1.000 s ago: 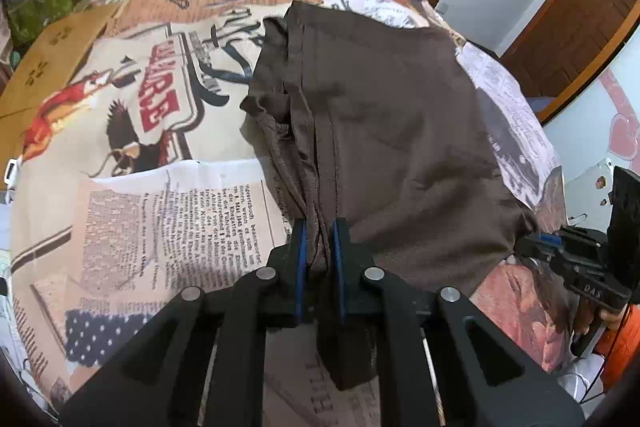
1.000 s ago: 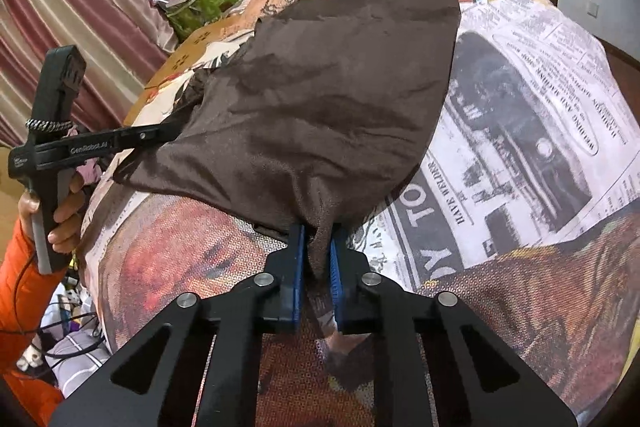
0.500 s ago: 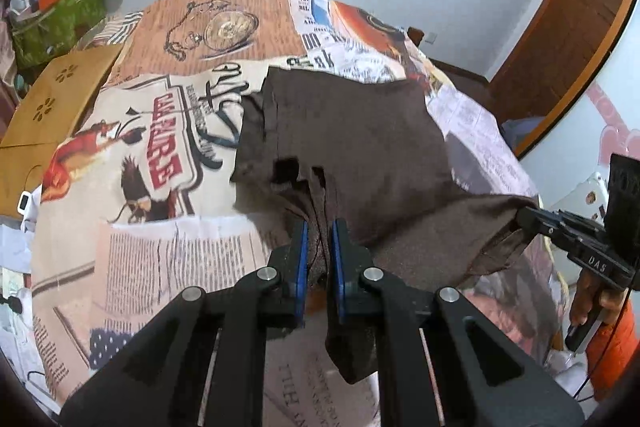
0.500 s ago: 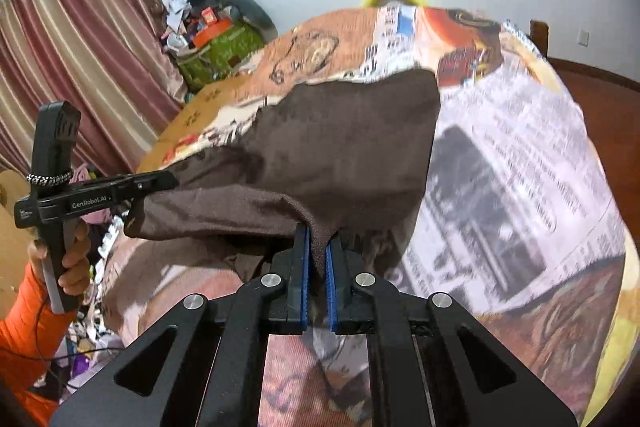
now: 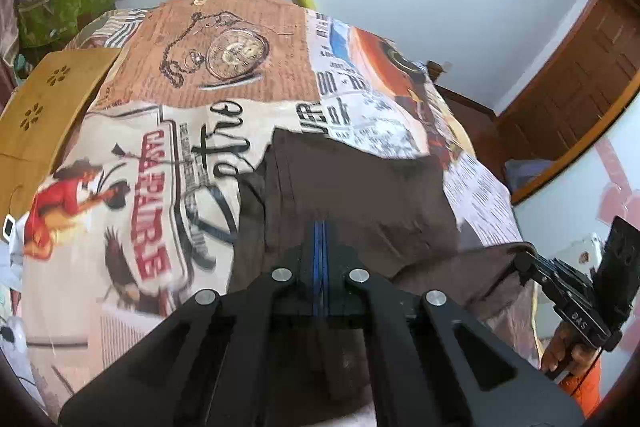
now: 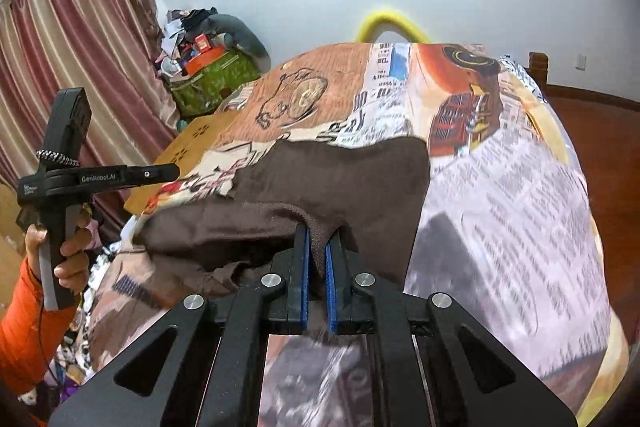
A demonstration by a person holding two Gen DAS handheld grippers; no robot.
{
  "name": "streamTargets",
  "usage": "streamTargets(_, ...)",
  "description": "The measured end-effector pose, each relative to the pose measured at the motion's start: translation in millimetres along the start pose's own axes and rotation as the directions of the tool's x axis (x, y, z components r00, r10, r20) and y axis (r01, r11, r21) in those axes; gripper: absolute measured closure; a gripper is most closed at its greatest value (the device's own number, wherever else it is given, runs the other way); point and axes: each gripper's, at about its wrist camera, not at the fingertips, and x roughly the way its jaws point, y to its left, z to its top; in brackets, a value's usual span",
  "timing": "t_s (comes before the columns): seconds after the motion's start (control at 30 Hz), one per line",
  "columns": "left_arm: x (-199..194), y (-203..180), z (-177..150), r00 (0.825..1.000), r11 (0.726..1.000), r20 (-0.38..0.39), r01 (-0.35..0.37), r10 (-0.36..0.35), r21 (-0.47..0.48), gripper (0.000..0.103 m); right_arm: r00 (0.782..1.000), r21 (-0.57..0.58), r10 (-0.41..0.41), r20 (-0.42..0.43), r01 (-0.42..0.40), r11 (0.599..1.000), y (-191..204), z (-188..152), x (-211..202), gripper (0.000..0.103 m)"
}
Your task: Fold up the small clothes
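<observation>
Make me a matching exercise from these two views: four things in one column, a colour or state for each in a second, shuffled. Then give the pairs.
Things:
1. brown garment
2. curtain
3. foam arch
4. left gripper

States:
A. yellow, behind the bed's far end
B. shut on cloth
C. pink and beige stripes
D. near edge lifted, far part lying on the bedspread

Pairs: 1-D, 2-C, 3-A, 4-B

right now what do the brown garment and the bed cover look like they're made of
Brown garment: soft matte woven or knit cloth, probably cotton; it bunches and drapes limply where the right gripper pinches it. Bed cover: thin printed fabric, smooth and low sheen, with newspaper and pocket watch prints; fibre unclear.
</observation>
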Motion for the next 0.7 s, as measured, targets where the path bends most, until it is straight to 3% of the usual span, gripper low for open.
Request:
streamTargets(0.17, 20.1, -0.1, 9.9, 1.000, 0.998, -0.018, -0.023, 0.024, 0.050, 0.103, 1.000, 0.011, -0.009, -0.010, 0.009, 1.000, -16.4, 13.1, 22.1, 0.097)
streamTargets(0.4, 25.5, 2.9, -34.0, 0.992, 0.992, -0.128, -0.004, 0.020, 0.124, 0.091, 0.999, 0.026, -0.006, -0.049, 0.007, 1.000, -27.7, -0.2, 24.0, 0.097)
streamTargets(0.7, 37.2, -3.3, -84.5, 0.952, 0.989, -0.275, 0.146, -0.136, 0.015, 0.090, 0.992, 0.032, -0.011, -0.124, 0.015, 0.999, -27.5, -35.7, 6.5, 0.097)
